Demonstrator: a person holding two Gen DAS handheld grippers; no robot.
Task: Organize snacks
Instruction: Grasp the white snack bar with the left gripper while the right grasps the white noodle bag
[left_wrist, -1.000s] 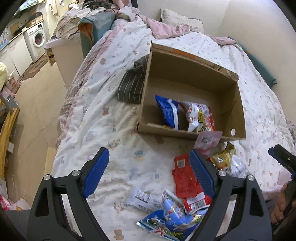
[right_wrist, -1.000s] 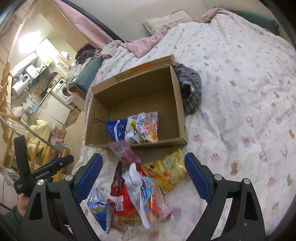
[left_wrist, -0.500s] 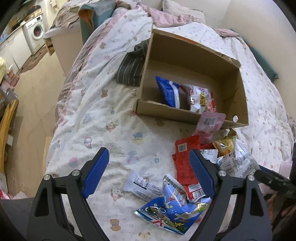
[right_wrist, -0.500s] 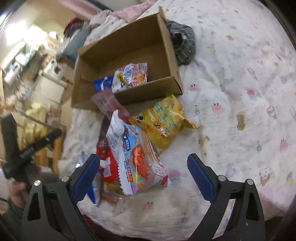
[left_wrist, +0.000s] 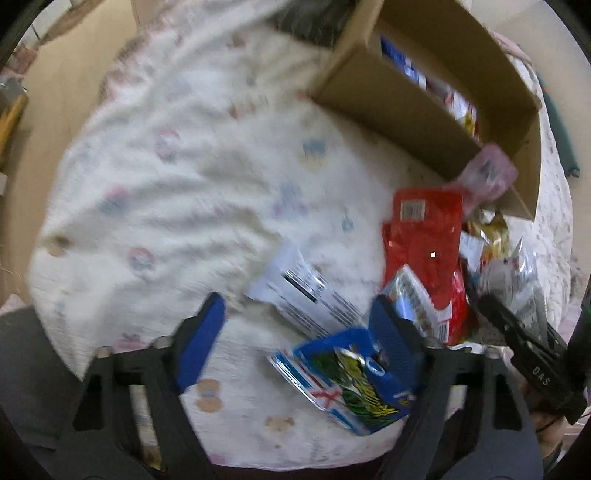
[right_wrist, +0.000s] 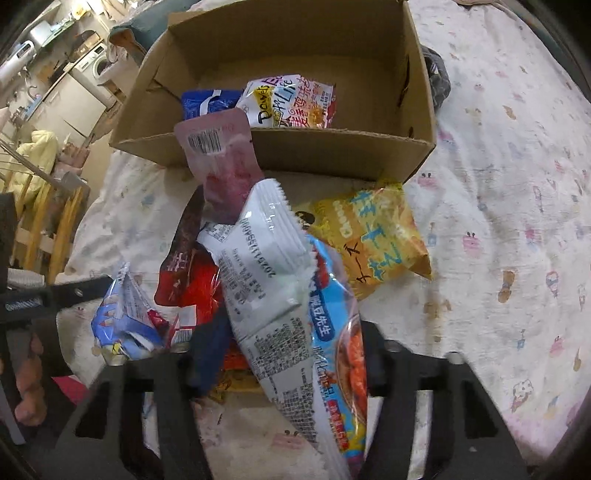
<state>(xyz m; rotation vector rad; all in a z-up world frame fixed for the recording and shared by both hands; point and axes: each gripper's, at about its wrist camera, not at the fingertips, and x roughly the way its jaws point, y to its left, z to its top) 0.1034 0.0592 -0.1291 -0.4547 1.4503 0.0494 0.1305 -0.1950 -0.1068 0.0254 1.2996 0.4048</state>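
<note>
On a bed's printed quilt (left_wrist: 192, 158), left of the cardboard box (right_wrist: 280, 155), the left gripper (left_wrist: 295, 332) hung with jaws spread wide and empty, its right finger over a blue packet (left_wrist: 343, 384) and a white wrapper (left_wrist: 303, 295) lying between them. Nearer the box sat a red pouch (left_wrist: 424, 251), with a pink sachet (right_wrist: 221, 158) propped against the box's front wall. Directly in front of the box, the right gripper (right_wrist: 280, 365) straddled a long white-and-blue noodle packet (right_wrist: 288, 317), jaws apart on either side of it; whether they had begun to pinch could not be told. A yellow chip bag (right_wrist: 373, 240) lay just right of the pile, below the box's right corner. Two packets already lay inside the box. Closing on the slick, crinkled packet risked snagging the snacks beneath it, or letting it slip free on the lift toward the box. The left view was badly blurred, labels were unreadable, and the right gripper's fingertips were hidden behind the packet.
</note>
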